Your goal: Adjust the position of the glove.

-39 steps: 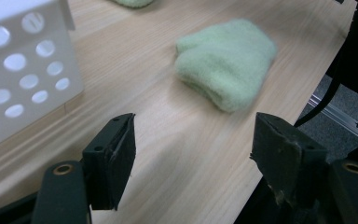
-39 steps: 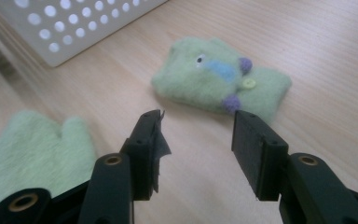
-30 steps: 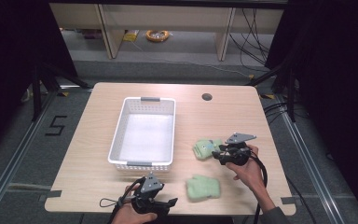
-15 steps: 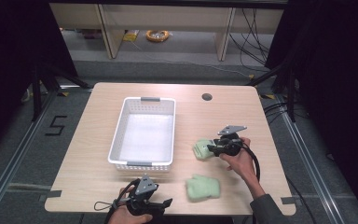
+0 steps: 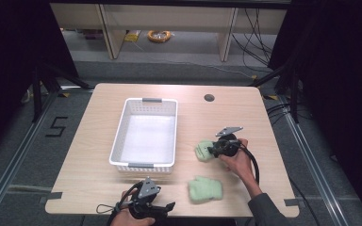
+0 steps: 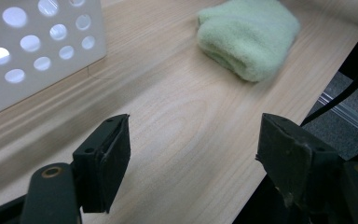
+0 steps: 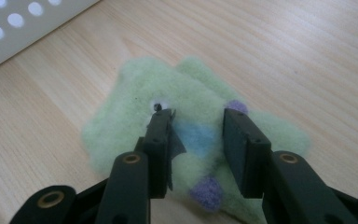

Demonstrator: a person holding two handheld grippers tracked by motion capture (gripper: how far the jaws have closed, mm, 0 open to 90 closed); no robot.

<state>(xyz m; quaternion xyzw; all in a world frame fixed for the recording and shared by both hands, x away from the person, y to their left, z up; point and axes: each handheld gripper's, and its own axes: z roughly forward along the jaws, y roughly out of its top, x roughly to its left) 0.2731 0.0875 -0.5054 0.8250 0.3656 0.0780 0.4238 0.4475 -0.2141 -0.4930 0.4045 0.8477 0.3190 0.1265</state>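
Two pale green fuzzy cloths lie right of the white basket point(image 5: 143, 165). The farther cloth point(image 5: 201, 151), patched in blue and purple point(image 7: 121, 126), lies flat under my right gripper point(image 5: 212, 150). The right gripper point(image 7: 198, 116) points down at it with its tips at the cloth's surface. Its jaws have just been closing and stand narrow over the blue patch, with no fabric pinched between them. The nearer, plain green cloth point(image 5: 205, 189) point(image 6: 249, 37) lies ahead of my left gripper point(image 5: 167, 207) point(image 6: 193, 135). That gripper sits low at the front edge, empty, and its jaws have just been opening wider.
The basket's perforated wall point(image 6: 37, 51) point(image 7: 18, 28) stands close to both grippers. A round cable hole point(image 5: 209, 98) sits at the table's far side. The table's front edge point(image 6: 307, 98) drops off beside the left gripper's right-hand jaw.
My right gripper has moved left and slightly down onto the patched green cloth. The left hand has hardly shifted at the front edge.
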